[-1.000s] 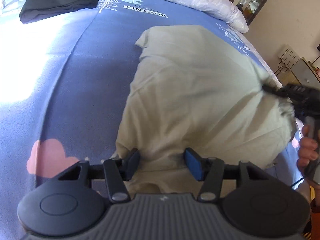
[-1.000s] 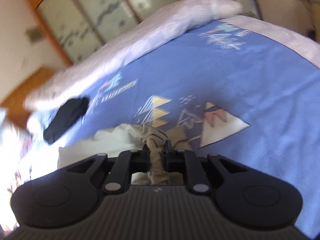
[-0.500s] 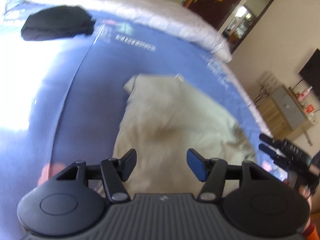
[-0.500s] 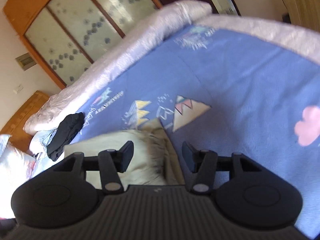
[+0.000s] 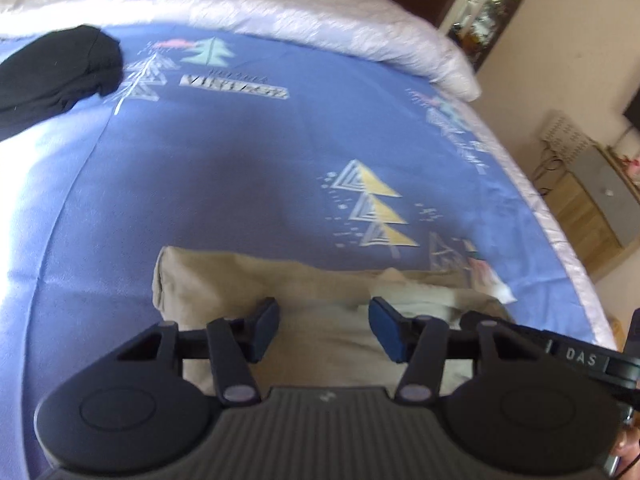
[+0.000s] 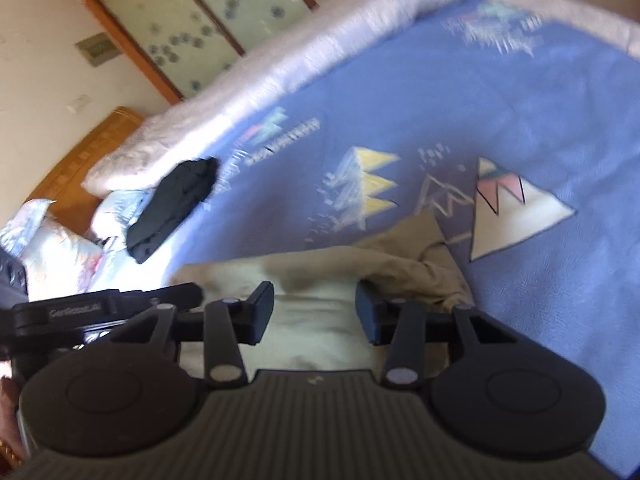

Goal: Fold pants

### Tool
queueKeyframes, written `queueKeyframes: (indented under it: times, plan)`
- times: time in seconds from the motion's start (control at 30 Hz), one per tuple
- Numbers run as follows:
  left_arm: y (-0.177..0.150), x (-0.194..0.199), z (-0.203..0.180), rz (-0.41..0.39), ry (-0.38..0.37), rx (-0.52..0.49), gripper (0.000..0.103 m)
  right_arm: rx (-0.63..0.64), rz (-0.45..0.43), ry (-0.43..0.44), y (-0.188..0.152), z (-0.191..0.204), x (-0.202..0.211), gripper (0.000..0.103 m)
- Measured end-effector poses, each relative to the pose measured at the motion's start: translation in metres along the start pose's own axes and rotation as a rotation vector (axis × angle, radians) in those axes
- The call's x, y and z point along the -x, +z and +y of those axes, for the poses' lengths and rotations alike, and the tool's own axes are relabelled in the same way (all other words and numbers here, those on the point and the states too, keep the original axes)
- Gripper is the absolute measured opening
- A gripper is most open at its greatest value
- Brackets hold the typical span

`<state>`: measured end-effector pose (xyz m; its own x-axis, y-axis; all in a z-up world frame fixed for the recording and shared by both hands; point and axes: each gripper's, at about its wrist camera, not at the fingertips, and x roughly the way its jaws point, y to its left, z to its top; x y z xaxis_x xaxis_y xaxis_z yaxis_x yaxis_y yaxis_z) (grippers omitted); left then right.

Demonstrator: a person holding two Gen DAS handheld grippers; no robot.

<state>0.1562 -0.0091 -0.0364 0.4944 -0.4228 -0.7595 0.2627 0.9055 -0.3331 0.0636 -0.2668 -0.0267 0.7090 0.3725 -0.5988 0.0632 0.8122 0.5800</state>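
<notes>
Folded beige pants (image 5: 256, 280) lie long axis crosswise on the bedspread (image 5: 240, 168). Left gripper (image 5: 324, 326) and right gripper (image 6: 316, 306) hover just above them, jaws parted after just closing partway, nothing pinched.

The pants (image 5: 304, 320) are soft beige cloth, matt and creased. They lie on a blue bedsheet (image 5: 240, 184), smooth matt cotton with flat printed triangles. At twelve o'clock a pale quilt (image 5: 280, 4) shows a faint sheen and stitched texture. At ten o'clock, a black garment (image 5: 56, 72) looks dull and limp. Both grippers (image 5: 323, 326) (image 6: 314, 312) are matt black plastic with ribbed housings. The headboard (image 6: 80, 156) is glossy varnished wood.
</notes>
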Motion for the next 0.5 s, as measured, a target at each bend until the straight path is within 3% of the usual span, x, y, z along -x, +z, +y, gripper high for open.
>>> queueKeyframes:
  times: [0.07, 0.1, 0.2, 0.3, 0.43, 0.5]
  plan:
    - [0.001, -0.020, 0.010, 0.036, 0.046, 0.018, 0.046, -0.079, 0.023, -0.020, 0.001, -0.021, -0.017, 0.007]
    - [-0.002, -0.029, 0.015, 0.045, 0.069, 0.015, 0.046, -0.114, 0.021, -0.016, 0.001, -0.031, -0.021, 0.000]
    - [-0.012, -0.034, 0.011, -0.004, 0.101, -0.041, 0.047, -0.186, -0.015, 0.053, -0.008, -0.047, -0.021, 0.000]
    - [-0.020, -0.036, 0.002, -0.046, 0.142, -0.128, 0.048, -0.109, -0.063, 0.039, -0.017, -0.036, -0.015, 0.000]
    - [-0.012, -0.022, 0.005, -0.031, 0.142, -0.108, 0.048, -0.105, -0.047, 0.014, -0.012, -0.030, -0.012, 0.000]
    - [-0.009, 0.004, 0.007, -0.064, 0.163, -0.081, 0.057, -0.116, -0.055, 0.005, -0.011, -0.025, 0.001, 0.005]
